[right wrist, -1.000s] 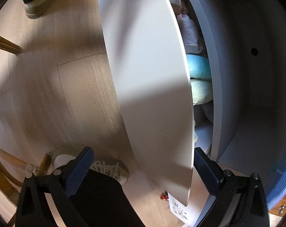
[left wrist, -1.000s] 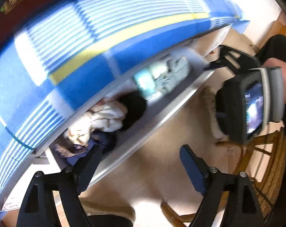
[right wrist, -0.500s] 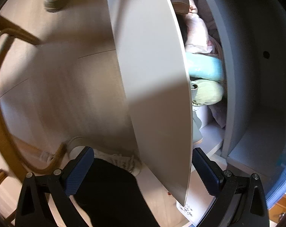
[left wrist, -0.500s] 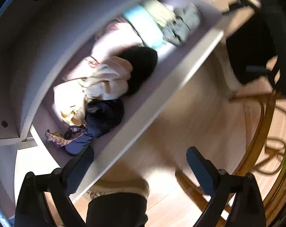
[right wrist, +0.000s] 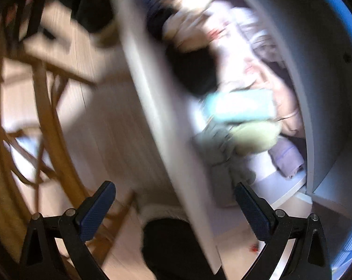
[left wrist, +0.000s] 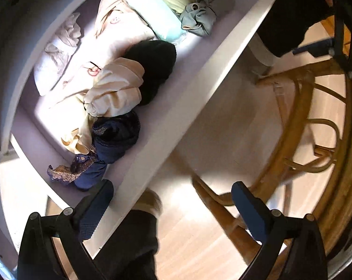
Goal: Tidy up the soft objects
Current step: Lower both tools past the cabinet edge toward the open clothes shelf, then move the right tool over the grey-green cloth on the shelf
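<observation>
The left claw points down with its jaws spread wide after just opening further; nothing is between them but the drawer's front edge and bare wooden floor. One finger hangs over the white drawer, just beside a dark navy bundle with a gold-patterned scrap trailing from it. Further along the drawer lie a cream garment, a black rolled piece touching it, a pale pink printed cloth, a light blue fold and a grey-green soft toy at the far end. A rattan chair stands on the floor beside the drawer.

The right claw is also wide open and holds nothing, straddling the drawer's front panel. That view is badly blurred, so the clothes in it read only as patches: black, light blue, pale green, and what may be a lilac fold near the corner.
</observation>
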### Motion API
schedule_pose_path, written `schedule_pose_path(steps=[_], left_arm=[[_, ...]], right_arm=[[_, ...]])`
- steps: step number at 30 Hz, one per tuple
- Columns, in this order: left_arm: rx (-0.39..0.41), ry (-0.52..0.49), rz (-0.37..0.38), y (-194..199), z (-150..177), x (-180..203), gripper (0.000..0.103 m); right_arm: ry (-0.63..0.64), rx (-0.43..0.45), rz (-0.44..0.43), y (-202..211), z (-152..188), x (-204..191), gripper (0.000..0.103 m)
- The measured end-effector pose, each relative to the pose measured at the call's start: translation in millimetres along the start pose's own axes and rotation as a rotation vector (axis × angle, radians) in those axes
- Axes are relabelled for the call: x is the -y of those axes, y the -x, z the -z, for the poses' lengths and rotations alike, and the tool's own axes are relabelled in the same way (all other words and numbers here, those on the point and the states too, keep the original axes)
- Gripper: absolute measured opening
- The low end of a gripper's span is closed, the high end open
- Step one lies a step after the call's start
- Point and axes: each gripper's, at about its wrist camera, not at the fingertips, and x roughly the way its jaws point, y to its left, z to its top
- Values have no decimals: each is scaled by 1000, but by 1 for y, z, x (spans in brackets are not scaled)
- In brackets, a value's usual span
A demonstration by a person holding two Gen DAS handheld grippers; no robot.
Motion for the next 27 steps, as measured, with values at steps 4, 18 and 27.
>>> schedule_pose_path(steps=[4, 18, 27], left_arm=[[-35, -24, 43, 2, 0, 1, 101], [156, 241, 378, 66, -3, -79, 97], [251, 568, 183, 61, -12, -134, 97]], right_arm=[[-134, 44, -25, 17, -9, 25, 103], [-725, -95, -47, -4, 9, 134, 103], [-748, -117, -58, -14, 17, 127, 93]])
